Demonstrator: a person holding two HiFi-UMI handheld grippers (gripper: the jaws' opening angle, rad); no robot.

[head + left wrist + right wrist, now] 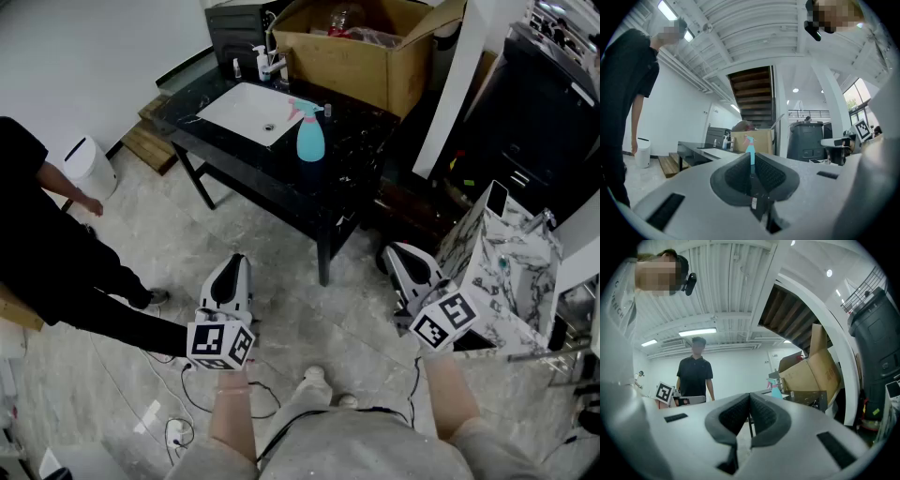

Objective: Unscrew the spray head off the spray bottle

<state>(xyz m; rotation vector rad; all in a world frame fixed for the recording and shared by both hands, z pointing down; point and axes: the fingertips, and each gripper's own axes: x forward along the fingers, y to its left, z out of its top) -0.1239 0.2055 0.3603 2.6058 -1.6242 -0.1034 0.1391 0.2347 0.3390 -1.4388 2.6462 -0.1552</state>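
1. The left gripper (751, 160) has its jaws drawn in to a bare slit, with nothing between the pads
2. The right gripper (750, 404) has its jaws pressed fully together and is likewise empty
3. Both grippers are held level over the grey floor (281, 234), side by side and well apart from everything on the desk; in the head view the left one sits at 7 o'clock of the frame's middle and the right one at 5 o'clock
4. The spray bottle (310, 142) is teal and stands upright on the dark desk (352, 183), at 12 o'clock from the grippers and out of their reach
5. The pink spray head (305, 110) sits on the bottle's neck, its nozzle pointing toward 9 o'clock in the head view
6. A white sink basin (242, 111) is set into the desk just at 9 o'clock of the bottle
7. An open cardboard box (361, 70) stands on the desk at 1 o'clock of the bottle
8. A marble-patterned block (511, 272) stands at 3 o'clock of the right gripper
9. A person in black (52, 267) stands at 9 o'clock of the left gripper, with a small white bin (89, 169) near that person's hand
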